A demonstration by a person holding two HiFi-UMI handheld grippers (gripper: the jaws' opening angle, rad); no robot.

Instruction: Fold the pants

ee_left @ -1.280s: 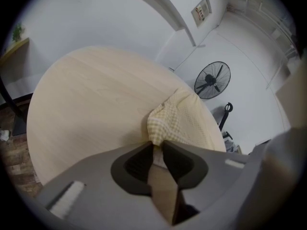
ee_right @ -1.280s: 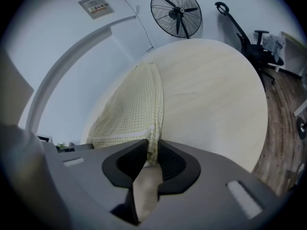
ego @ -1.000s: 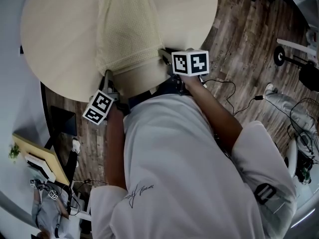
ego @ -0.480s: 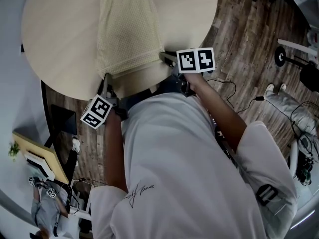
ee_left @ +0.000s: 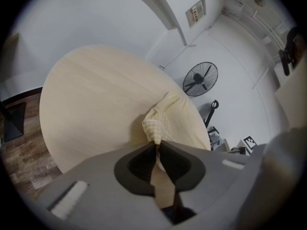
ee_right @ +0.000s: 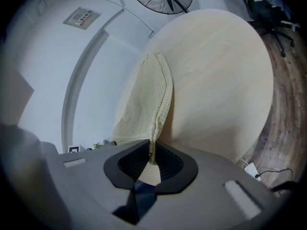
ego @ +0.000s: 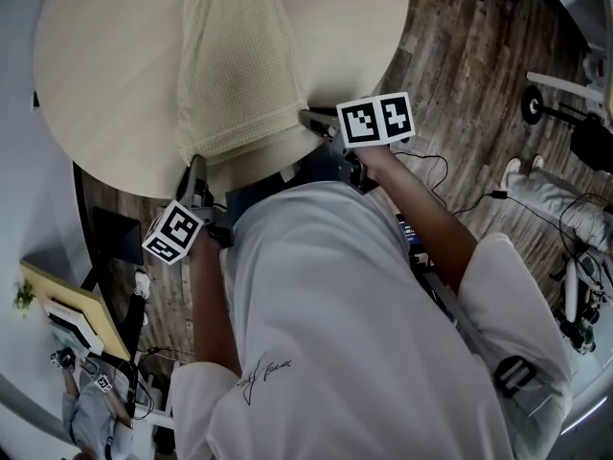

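Now the pants, pale yellow with a waffle weave, lie lengthwise on the round tabletop, running from its near edge away toward the far side. Their near end sits right at that edge, in front of the person's white shirt, and each near corner is held by a gripper. The left gripper has the left corner. In its own view the jaws have just been closing and now pinch a thin fold of the cloth, which rises from them in a bunched peak before spreading flat over the wood. The right gripper has the right corner. Its jaws have likewise just been closing, and they press on a narrow edge of the fabric that runs straight up from them along the pants' side. Both grippers point down at a slant toward the tabletop, well apart from each other, with the width of the pants between them. A standing fan shows beyond the tabletop, against the pale wall, and a dark plank floor lies around it.
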